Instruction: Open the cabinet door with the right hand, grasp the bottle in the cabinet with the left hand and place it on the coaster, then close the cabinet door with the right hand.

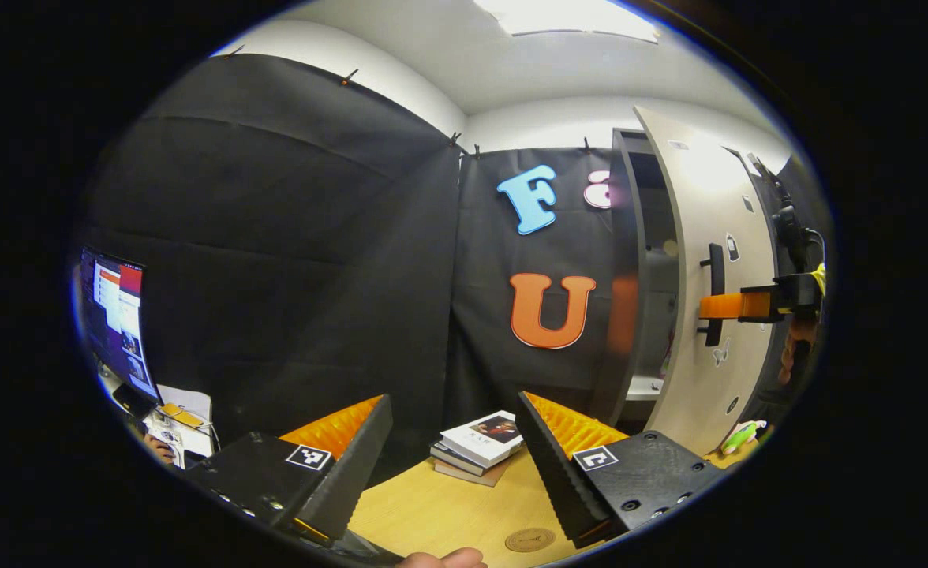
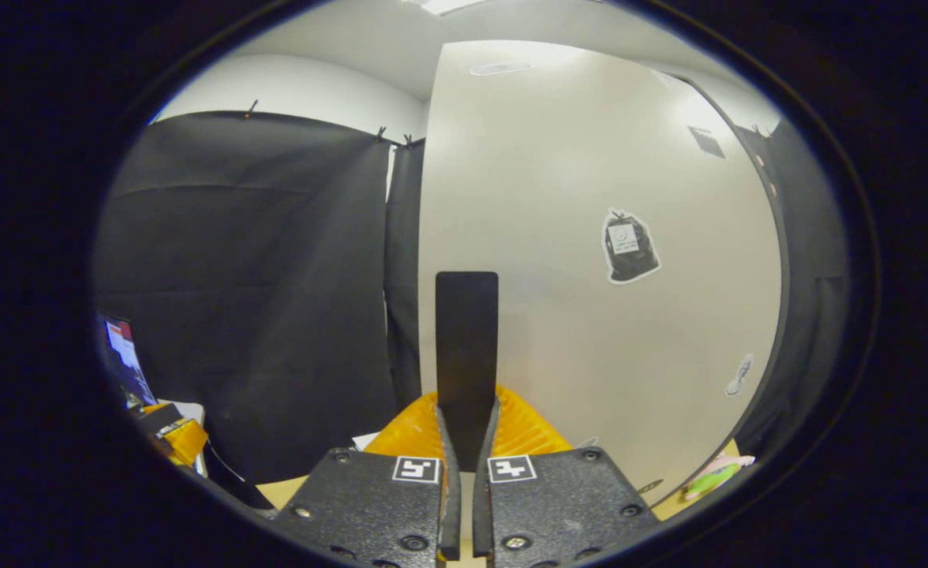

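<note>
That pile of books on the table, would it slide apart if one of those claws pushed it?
Probably. The stack of books lies loosely, its edges not lined up, so the top one would likely slip first. The wooden table looks smooth, so the whole pile might skid. They look stiff, not floppy.

Black cloth (image 1: 290,260) is hanging as the booth's wall ahead of the left gripper's camera, clipped below a white wall (image 1: 401,83). A ceiling light (image 1: 566,17) is glowing overhead. A wooden table (image 1: 440,513) is lying below, books (image 1: 484,446) sitting ahead, a monitor (image 1: 117,319) glowing far left.
</note>
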Available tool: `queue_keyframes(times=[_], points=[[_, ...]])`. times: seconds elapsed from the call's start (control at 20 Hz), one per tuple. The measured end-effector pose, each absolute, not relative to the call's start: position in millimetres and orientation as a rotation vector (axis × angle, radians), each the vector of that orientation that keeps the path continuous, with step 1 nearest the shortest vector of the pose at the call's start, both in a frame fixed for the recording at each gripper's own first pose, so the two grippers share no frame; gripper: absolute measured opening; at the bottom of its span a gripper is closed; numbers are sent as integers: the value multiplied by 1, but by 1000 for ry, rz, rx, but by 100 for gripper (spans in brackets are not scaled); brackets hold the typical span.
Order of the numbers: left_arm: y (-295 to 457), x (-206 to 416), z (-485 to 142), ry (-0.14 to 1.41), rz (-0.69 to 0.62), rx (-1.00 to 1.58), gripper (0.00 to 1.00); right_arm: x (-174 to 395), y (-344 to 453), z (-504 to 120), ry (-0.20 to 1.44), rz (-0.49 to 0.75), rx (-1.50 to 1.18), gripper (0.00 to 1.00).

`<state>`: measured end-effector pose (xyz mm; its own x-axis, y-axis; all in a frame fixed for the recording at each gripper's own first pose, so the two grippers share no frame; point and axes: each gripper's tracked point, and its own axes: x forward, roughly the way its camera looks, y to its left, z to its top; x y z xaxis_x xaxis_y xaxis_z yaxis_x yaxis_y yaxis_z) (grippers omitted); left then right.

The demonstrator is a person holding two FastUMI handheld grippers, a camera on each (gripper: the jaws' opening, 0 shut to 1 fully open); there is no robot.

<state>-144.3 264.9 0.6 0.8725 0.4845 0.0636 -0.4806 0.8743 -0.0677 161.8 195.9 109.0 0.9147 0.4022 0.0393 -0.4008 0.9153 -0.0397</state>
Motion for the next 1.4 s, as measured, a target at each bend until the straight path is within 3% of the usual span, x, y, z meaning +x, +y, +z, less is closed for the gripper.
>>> queue_keyframes(times=[0.8, 1.4], points=[[180, -100, -19, -26, 335, -58, 95, 73, 146, 100, -6, 630, -12, 9], [79, -60, -30, 12, 152, -89, 95, 38, 109, 96, 42, 672, -40, 9]])
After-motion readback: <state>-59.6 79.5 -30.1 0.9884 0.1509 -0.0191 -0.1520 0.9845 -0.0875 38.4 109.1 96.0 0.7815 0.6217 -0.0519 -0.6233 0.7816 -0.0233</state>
